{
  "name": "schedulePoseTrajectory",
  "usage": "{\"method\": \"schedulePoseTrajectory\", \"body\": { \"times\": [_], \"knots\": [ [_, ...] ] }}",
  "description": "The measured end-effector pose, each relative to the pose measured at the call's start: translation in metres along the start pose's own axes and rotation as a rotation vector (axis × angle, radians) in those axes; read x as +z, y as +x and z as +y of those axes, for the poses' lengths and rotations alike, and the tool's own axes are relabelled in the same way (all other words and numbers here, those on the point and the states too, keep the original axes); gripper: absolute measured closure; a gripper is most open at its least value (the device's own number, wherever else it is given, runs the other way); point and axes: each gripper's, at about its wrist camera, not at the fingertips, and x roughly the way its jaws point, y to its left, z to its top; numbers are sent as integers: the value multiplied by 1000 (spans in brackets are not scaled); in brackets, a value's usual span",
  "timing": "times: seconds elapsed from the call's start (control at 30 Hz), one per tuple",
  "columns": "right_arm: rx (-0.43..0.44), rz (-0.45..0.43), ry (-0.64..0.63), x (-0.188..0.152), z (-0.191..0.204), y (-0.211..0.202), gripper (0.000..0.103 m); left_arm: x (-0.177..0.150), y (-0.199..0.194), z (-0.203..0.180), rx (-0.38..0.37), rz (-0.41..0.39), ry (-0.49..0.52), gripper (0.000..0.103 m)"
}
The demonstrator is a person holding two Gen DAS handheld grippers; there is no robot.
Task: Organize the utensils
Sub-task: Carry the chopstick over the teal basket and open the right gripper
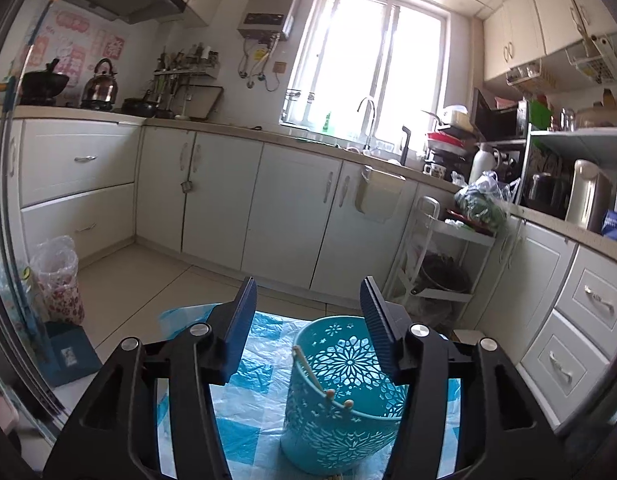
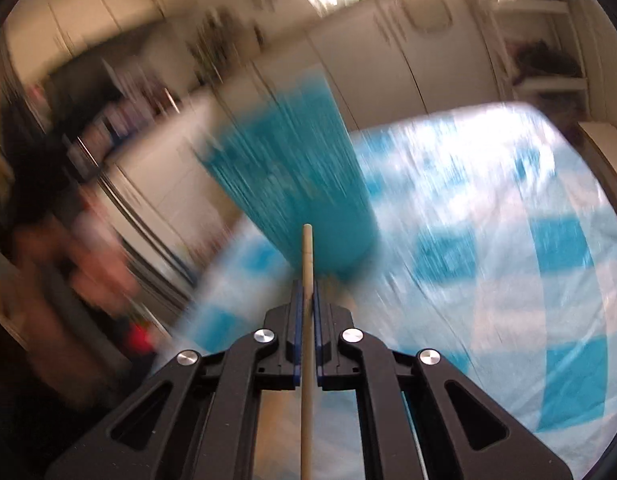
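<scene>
A teal cut-out utensil holder (image 1: pixel 344 396) stands upright on a blue-and-white checked plastic cloth (image 1: pixel 248 400). Two wooden chopsticks (image 1: pixel 308 368) lean inside it, their ends over the near rim. My left gripper (image 1: pixel 308 282) is open just in front of the holder. Its right finger overlaps the holder's right edge, and neither pad presses on the holder. My right gripper (image 2: pixel 307 286) is shut on a single wooden chopstick (image 2: pixel 307 256), which sticks out forward toward the holder (image 2: pixel 292 168). The right wrist view is heavily motion-blurred.
White kitchen cabinets (image 1: pixel 212 200) run along the far wall under a window. A slim white trolley (image 1: pixel 440 264) stands to the right. A bagged bin (image 1: pixel 58 276) sits on the floor at left. The cloth (image 2: pixel 488 240) stretches wide to the holder's right.
</scene>
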Motion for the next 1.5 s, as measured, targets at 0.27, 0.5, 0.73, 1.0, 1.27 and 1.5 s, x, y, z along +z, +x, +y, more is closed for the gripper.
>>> {"method": "schedulePoseTrajectory", "body": {
  "times": [0.27, 0.5, 0.73, 1.0, 1.27, 1.5],
  "knots": [
    [138, -685, -69, 86, 61, -38, 97, 7, -23, 20, 67, -82, -111, 50],
    [34, -784, -67, 97, 52, 17, 97, 19, -39, 26, 100, -162, -130, 48],
    [-17, -643, -73, 65, 34, 44, 97, 15, -38, 22, 82, -148, -108, 48],
    [-55, -538, -133, 41, 33, 32, 96, 4, -37, 16, 67, -107, -102, 47],
    [-84, -481, -131, 33, 33, 21, 89, -6, -41, 6, 57, -69, -76, 46],
    [-86, -446, -145, 19, 42, 3, 85, -13, -45, 6, 64, -42, -72, 43]
  ]
}}
